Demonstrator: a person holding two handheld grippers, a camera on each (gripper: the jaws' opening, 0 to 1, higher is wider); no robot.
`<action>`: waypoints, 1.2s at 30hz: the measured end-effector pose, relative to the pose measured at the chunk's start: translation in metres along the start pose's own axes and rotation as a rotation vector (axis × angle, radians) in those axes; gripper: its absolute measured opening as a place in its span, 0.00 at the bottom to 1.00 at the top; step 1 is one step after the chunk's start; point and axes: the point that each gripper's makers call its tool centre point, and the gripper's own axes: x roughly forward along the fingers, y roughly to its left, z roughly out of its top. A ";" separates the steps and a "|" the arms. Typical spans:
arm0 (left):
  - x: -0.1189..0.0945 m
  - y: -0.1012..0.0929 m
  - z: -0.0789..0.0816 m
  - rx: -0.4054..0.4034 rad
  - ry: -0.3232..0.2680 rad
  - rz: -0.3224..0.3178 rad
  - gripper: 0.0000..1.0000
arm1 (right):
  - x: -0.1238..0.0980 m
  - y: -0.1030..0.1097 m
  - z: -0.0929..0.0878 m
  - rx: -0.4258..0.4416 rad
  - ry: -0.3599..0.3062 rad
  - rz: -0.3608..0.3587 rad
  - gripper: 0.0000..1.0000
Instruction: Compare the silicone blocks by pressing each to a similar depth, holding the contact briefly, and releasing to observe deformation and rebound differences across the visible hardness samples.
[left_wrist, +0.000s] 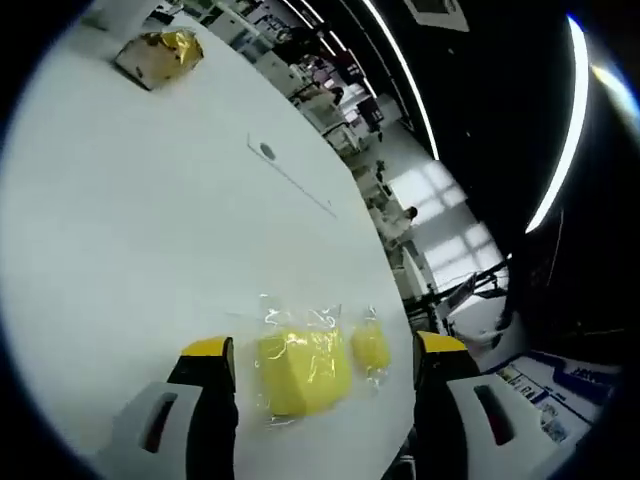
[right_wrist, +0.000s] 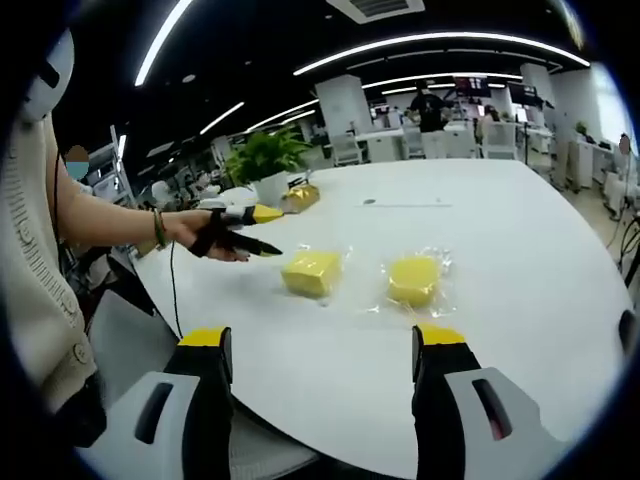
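Note:
Two yellow silicone blocks in clear plastic wrap lie on the white table. In the left gripper view the squarer block sits between the tips of my open left gripper, with the rounder block just beyond it. In the right gripper view the squarer block lies left and the rounder block right, both a little beyond my open right gripper. A hand holds the left gripper just left of the squarer block, jaws apart, not touching it.
A gold-wrapped object rests at the table's far side beside a potted plant. A small round mark shows on the tabletop. A person stands at the table's left edge. Desks and people fill the room behind.

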 end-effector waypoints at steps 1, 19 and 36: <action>0.003 0.004 0.001 -0.005 0.000 0.002 0.71 | 0.000 -0.001 0.001 0.004 -0.003 -0.003 0.68; 0.048 0.034 -0.004 -0.106 0.044 -0.010 0.28 | 0.004 -0.016 -0.003 0.036 0.015 -0.033 0.67; 0.048 0.017 0.004 -0.021 0.030 -0.025 0.00 | 0.010 -0.016 -0.003 0.036 0.011 -0.034 0.64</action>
